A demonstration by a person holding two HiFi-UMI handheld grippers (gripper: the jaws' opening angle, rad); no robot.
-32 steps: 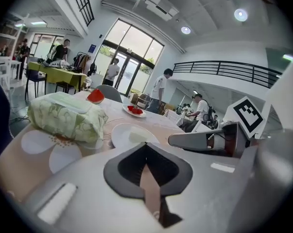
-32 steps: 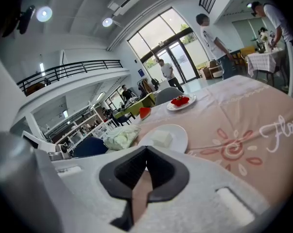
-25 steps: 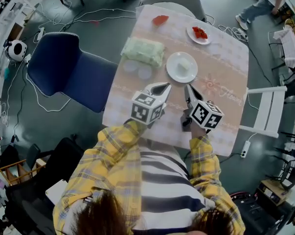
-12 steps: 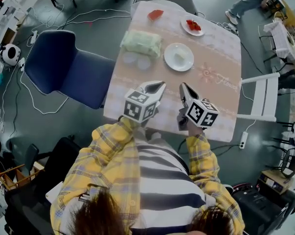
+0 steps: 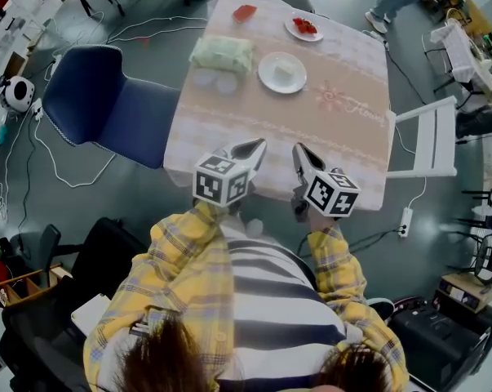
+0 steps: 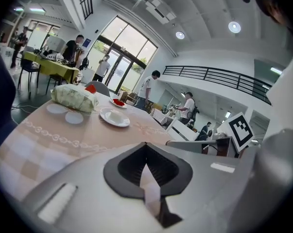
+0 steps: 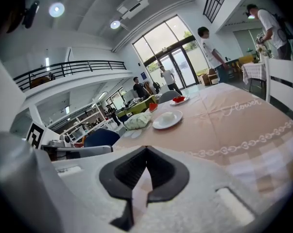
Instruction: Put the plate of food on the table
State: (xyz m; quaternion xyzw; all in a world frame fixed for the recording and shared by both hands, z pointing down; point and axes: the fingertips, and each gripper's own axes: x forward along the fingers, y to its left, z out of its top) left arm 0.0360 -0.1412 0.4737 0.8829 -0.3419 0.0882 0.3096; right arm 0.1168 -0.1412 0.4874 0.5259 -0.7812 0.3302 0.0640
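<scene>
A white plate [image 5: 281, 72] with a pale piece of food stands on the pink-clothed table [image 5: 311, 137], toward its far half. It also shows in the left gripper view as the white plate [image 6: 115, 117] and in the right gripper view as the white plate [image 7: 167, 119]. My left gripper [image 5: 258, 145] and right gripper [image 5: 299, 149] hang side by side over the table's near edge, well short of the plate. Both are shut with nothing between their jaws. The left gripper [image 6: 146, 144] and right gripper [image 7: 146, 149] point along the table toward the plate.
A smaller plate of red food [image 5: 303, 27], a red item [image 5: 244, 12], a green bag [image 5: 222, 54] and two clear discs [image 5: 215, 81] lie at the far end. A blue chair [image 5: 107, 104] stands left, a white chair [image 5: 429, 137] right. Cables run across the floor.
The table and plate have slid farther away in the head view. Both grippers now sit over the near edge instead of the table's middle. Both stay shut and empty.
</scene>
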